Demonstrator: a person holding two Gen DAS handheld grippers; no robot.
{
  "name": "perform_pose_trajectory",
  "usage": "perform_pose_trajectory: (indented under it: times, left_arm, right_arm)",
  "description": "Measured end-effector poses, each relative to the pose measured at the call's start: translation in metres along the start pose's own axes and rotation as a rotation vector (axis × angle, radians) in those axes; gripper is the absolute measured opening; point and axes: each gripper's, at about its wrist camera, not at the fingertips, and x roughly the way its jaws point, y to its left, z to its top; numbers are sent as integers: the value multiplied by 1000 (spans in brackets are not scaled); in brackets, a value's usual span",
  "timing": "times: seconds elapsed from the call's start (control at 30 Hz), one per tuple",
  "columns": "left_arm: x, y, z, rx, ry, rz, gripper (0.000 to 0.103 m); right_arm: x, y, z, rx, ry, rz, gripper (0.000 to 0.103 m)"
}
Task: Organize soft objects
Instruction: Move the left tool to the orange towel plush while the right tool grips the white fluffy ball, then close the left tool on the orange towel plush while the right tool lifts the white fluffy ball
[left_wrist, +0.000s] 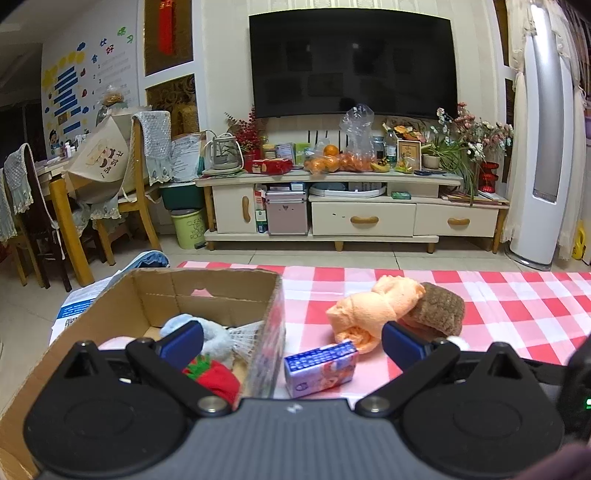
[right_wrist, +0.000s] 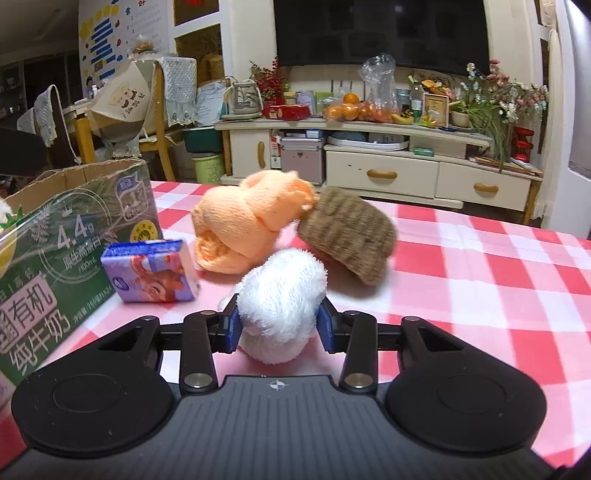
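White fluffy roll (right_wrist: 282, 306), long axis pointing away, between right jaws.

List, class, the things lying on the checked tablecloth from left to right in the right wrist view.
Green printed cardboard milk carton box → small purple tissue packet → rolled orange towel → fluffy white cloth ball → brown knitted roll.

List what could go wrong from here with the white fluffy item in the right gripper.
1. The right gripper is shut on the white fluffy ball, pinching yielding pile, so it may slip on lifting.
2. The purple tissue pack lies between it and the cardboard box; a low carry could knock it.
3. The orange towel roll and brown knitted roll lie just beyond; a forward push may shove them.
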Motion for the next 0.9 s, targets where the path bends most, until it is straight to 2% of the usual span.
perform_pose_trajectory:
  times: [0.33,0.47,0.6,0.67,0.77,0.83,0.87,0.9]
  left_arm:
    - [3,-41,-10,86,6,-16,102]
    - [7,-61,-19,139,7,-8,102]
    - [13,-77,-29,174,6,13,102]
    - [17,-83,-32,187,6,22,102]
    - [24,-87,-35,222,-7,45,102]
    - [30,-87,-36,227,-10,60,102]
    - [33,-87,-36,225,-7,66,102]
    - [37,-87,-36,224,-4,71,102]
  right_arm:
    - [-54,-69,-23,148,19,-110,47]
    - [-77,-83,-41,175,35,-165,48]
    - [-82,-89,-46,188,32,-155,52]
    - [-81,-92,-47,185,27,-154,57]
    - [-78,-93,-46,195,26,-147,70]
    - [-75,-94,-44,202,30,-143,99]
    - [-74,-94,-43,203,33,-140,102]
    - [-74,-93,-42,199,41,-134,101]
